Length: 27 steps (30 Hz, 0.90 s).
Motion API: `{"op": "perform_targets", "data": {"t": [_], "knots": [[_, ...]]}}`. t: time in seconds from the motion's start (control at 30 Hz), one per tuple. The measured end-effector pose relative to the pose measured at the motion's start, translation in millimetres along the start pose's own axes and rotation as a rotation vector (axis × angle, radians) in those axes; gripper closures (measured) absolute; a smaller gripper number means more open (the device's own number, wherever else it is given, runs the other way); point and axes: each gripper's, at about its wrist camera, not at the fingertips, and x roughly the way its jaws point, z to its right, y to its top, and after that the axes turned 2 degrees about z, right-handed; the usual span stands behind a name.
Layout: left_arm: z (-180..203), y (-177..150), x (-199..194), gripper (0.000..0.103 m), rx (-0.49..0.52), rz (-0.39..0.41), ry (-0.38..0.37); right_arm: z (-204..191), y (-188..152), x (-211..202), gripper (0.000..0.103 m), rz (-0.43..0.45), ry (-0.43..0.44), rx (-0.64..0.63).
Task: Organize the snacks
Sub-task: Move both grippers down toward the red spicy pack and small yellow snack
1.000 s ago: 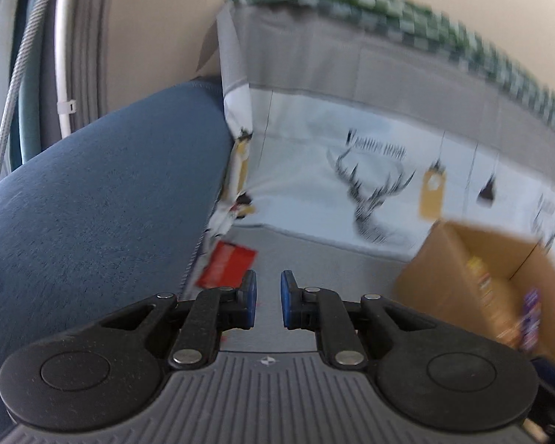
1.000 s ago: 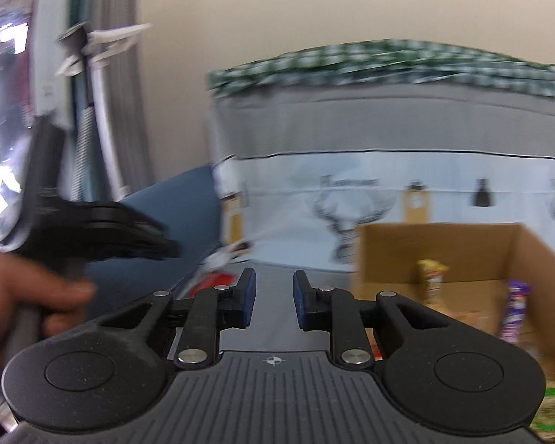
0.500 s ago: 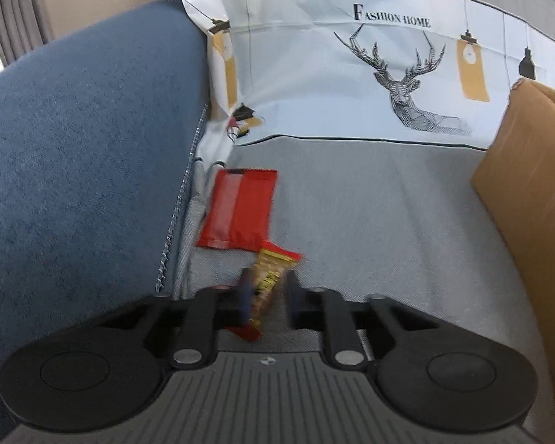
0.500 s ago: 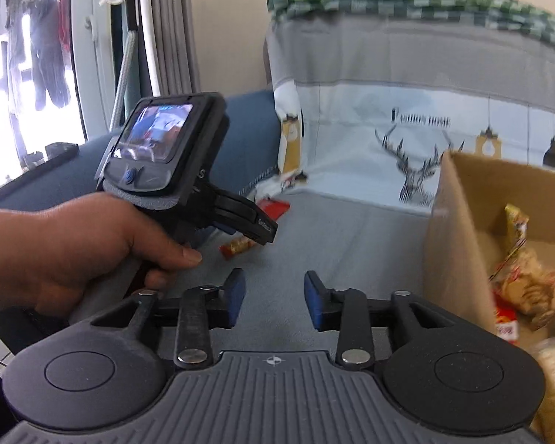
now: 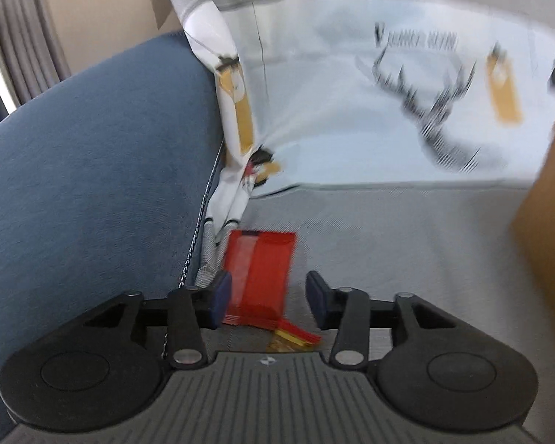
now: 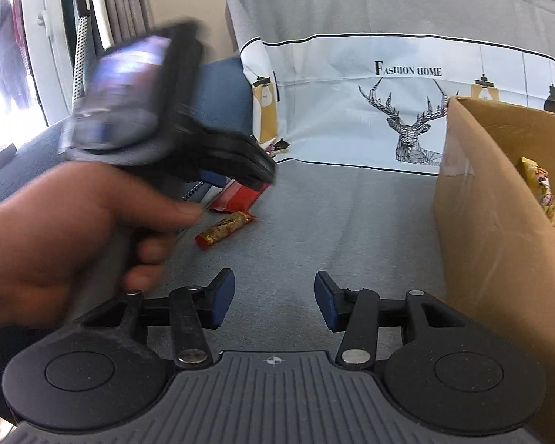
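Note:
A red snack packet point(image 5: 257, 275) lies on the grey sofa seat by the blue armrest. My left gripper point(image 5: 268, 299) is open, its jaws on either side of the packet's near end. A small yellow-and-red snack bar point(image 5: 292, 335) lies just below the packet, partly hidden by the gripper body. In the right wrist view the bar point(image 6: 224, 229) and the packet point(image 6: 238, 198) show beside the blurred left gripper. My right gripper point(image 6: 274, 301) is open and empty over the seat. A cardboard box point(image 6: 499, 229) with snacks stands at the right.
A blue armrest point(image 5: 92, 170) rises at the left. A white deer-print cover point(image 6: 399, 103) hangs over the sofa back. The box wall point(image 5: 547, 222) shows at the right edge of the left wrist view. Curtains and a window are at the far left.
My left gripper opened wide and moved forward, so its jaws now flank the red packet. My right gripper opened wider and tilted down toward the seat.

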Motion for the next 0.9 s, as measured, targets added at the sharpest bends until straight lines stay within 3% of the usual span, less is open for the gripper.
{"op": "perform_targets", "data": {"t": [0.1,0.23,0.27,0.43,0.47,0.5,0.6,0.67,0.7,0.77,0.83,0.9], "knots": [[4,0,18,0.047,-0.007,-0.028,0.054,0,0,2,0.053,-0.010,0.004,0.001],[-9,4,28,0.051,-0.095,-0.049,0.010,3,0,6,0.053,-0.032,0.003,0.018],[-14,4,29,0.060,-0.118,-0.053,-0.017,3,0,6,0.053,-0.035,0.003,0.021],[-23,7,15,0.075,-0.176,-0.058,-0.138,2,0,6,0.053,-0.034,0.008,0.019],[-25,9,10,0.094,-0.198,-0.057,-0.172,1,-1,4,0.053,-0.032,0.009,0.016],[-29,12,2,0.102,-0.218,-0.054,-0.209,1,-1,4,0.053,-0.030,0.008,0.016],[-36,15,-21,0.103,-0.260,-0.101,-0.393,3,0,5,0.053,-0.029,0.002,0.018],[-38,12,-29,0.095,-0.257,-0.137,-0.493,4,0,6,0.053,-0.033,-0.006,0.023],[-38,11,-36,0.091,-0.238,-0.116,-0.479,4,0,6,0.053,-0.036,-0.009,0.026],[-38,10,-47,0.058,-0.164,-0.075,-0.359,6,-1,6,0.053,-0.045,-0.017,0.033],[-33,5,-45,0.042,-0.109,-0.077,-0.267,6,-1,6,0.053,-0.052,-0.018,0.043],[-24,-1,-36,0.039,-0.033,-0.119,-0.260,5,-1,6,0.053,-0.052,-0.013,0.042]]}}
